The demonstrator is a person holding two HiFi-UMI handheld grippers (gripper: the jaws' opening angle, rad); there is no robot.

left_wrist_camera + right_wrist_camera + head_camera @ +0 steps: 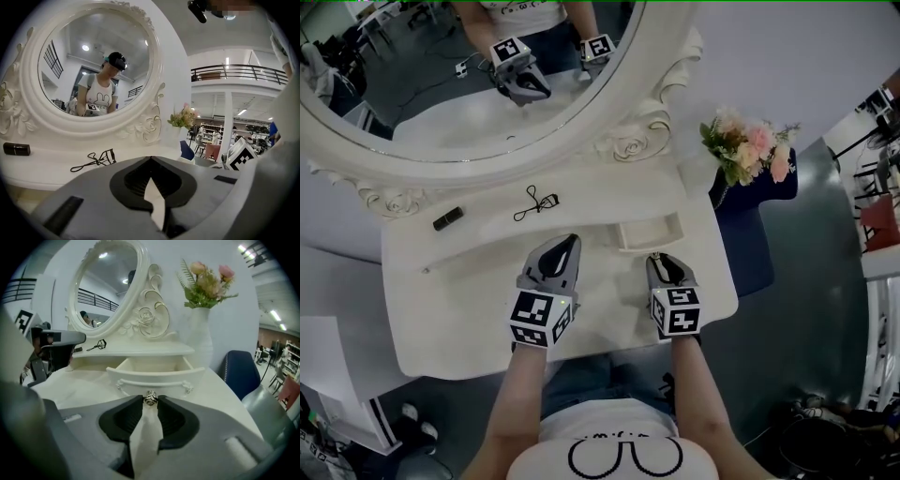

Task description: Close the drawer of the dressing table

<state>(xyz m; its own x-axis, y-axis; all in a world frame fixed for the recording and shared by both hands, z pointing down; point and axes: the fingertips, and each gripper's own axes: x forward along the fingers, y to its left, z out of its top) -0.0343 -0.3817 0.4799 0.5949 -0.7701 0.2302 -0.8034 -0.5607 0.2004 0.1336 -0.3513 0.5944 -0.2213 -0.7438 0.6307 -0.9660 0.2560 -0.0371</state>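
Note:
The dressing table's small white drawer (649, 232) stands pulled open under the mirror shelf, at the right of the tabletop (459, 309). In the right gripper view its curved front (154, 376) faces me and the inside looks empty. My right gripper (659, 259) (150, 400) is at the drawer front, its two tips closed on the little metal knob (150, 398). My left gripper (570, 242) (151, 158) hovers over the tabletop left of the drawer, shut, with nothing between its tips.
An eyelash curler (534, 202) (96, 159) and a black lipstick tube (447, 218) (16, 149) lie on the shelf below the oval mirror (487, 94). A vase of pink flowers (748, 150) (206, 287) stands at the right end. A blue chair (759, 216) is beside the table.

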